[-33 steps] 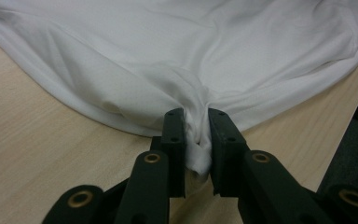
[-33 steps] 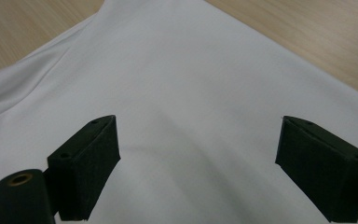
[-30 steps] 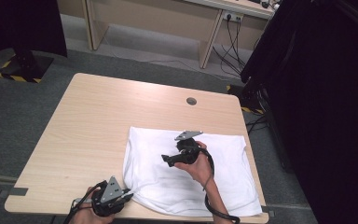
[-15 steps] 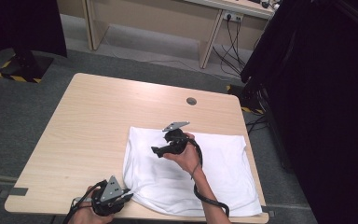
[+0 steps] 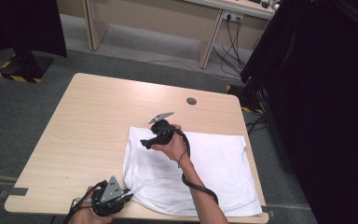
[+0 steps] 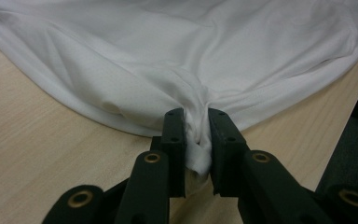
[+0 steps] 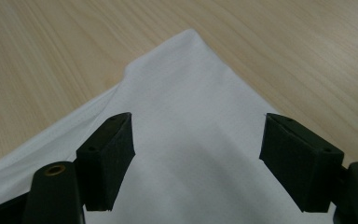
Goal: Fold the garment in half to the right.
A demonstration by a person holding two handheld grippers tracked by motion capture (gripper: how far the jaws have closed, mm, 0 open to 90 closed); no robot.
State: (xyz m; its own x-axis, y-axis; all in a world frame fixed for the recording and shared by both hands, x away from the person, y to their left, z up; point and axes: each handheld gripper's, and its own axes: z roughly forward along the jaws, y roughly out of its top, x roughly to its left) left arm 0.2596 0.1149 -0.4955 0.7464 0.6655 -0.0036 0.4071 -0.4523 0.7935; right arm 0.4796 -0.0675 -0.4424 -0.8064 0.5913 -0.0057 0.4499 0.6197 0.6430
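I see one white cotton cloth (image 5: 200,163): my left gripper (image 6: 196,135) pinches its seven-o'clock hem, my right gripper (image 7: 196,154) spread wide above its eleven-o'clock corner.

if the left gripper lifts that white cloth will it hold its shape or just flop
Probably flop: the white cloth bunches into soft folds where the left gripper pinches its edge. It looks thin and light, lying flat and creased on the table. The pinch seems snug, so slipping seems unlikely.
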